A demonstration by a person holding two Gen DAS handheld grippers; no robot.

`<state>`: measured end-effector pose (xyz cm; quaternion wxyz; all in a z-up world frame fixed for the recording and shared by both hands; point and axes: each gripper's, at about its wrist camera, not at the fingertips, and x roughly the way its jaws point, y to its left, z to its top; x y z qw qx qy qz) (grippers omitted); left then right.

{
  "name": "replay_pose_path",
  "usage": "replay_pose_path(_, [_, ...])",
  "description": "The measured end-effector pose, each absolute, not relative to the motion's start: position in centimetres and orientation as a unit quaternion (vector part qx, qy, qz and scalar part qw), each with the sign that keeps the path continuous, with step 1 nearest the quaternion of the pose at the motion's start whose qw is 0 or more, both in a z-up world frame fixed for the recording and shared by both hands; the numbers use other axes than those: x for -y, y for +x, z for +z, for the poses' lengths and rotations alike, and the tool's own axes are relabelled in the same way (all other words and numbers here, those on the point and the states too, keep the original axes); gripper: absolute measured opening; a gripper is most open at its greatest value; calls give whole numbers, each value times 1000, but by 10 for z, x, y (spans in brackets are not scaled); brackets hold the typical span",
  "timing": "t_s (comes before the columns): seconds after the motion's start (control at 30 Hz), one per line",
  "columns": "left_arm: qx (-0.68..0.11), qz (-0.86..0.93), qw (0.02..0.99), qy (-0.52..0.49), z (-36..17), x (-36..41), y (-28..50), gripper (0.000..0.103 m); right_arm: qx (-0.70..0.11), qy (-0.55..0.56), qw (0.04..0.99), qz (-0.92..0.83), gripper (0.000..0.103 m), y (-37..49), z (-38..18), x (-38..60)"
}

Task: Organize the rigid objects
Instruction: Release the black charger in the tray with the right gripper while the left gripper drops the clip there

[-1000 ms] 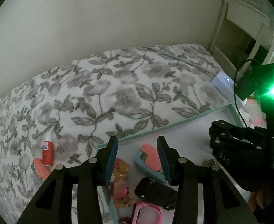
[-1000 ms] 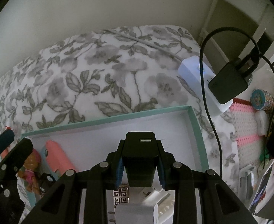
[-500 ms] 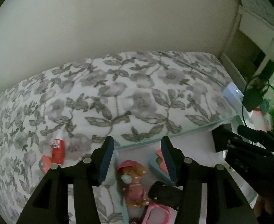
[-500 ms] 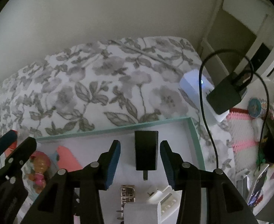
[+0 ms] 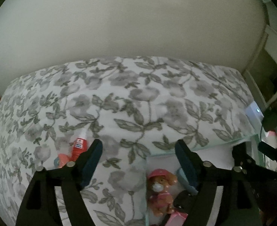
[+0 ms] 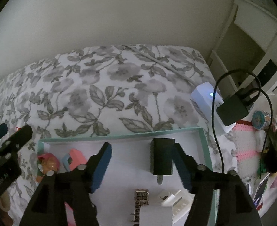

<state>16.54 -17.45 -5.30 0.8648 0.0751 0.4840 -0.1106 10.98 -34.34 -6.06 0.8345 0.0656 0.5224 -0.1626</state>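
Note:
A white tray with a teal rim (image 6: 119, 136) lies on the floral bed. A black charger (image 6: 162, 159) lies flat in it, close to the right finger of my open, empty right gripper (image 6: 141, 150). A white plug (image 6: 174, 197), a patterned metal piece (image 6: 141, 196), a pink and blue case (image 6: 75, 159) and a toy dog (image 6: 48, 164) also lie in the tray. My left gripper (image 5: 138, 148) is open and empty above the tray's left edge (image 5: 145, 171), near the toy dog (image 5: 160, 188). A red tube (image 5: 79, 146) lies on the bedspread beside its left finger.
A round pink and blue item (image 5: 60, 160) lies by the red tube. A white power strip (image 6: 208, 103) with a black adapter (image 6: 232, 109) and cable sits at the bed's right edge. A cluttered side table with a pink crochet mat (image 6: 247, 150) stands further right. A plain wall stands behind the bed.
My right gripper let go of the black charger, which now lies in the tray, and opened wide. My left gripper opened wider and swung left toward the red tube.

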Motion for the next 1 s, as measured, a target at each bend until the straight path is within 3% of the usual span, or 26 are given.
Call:
replay_pose_path(0.1, [-484,-102,866,77,-55,170,169,88,-519,53,838,-162,84,111,-60,339])
replay_pose_path(0.2, [-484,-90,867,78,-57,164,172,94,-519,54,838,-160,85,112,-61,338])
replay_pose_path(0.33, [-487,-83,866,73,-59,157,175,94,-517,62,839,-160,87,112,-62,339])
replay_pose_path(0.37, [-486,-80,867,73,-59,155,175,94,-516,62,839,-161,91,112,-62,339])
replay_pose_path(0.4, [-485,-79,868,73,-59,153,176,94,-515,63,840,-162,102,112,-61,339])
replay_pose_path(1.0, [-485,-64,871,44,-54,128,184,94,-508,66,845,-151,103,114,-57,330])
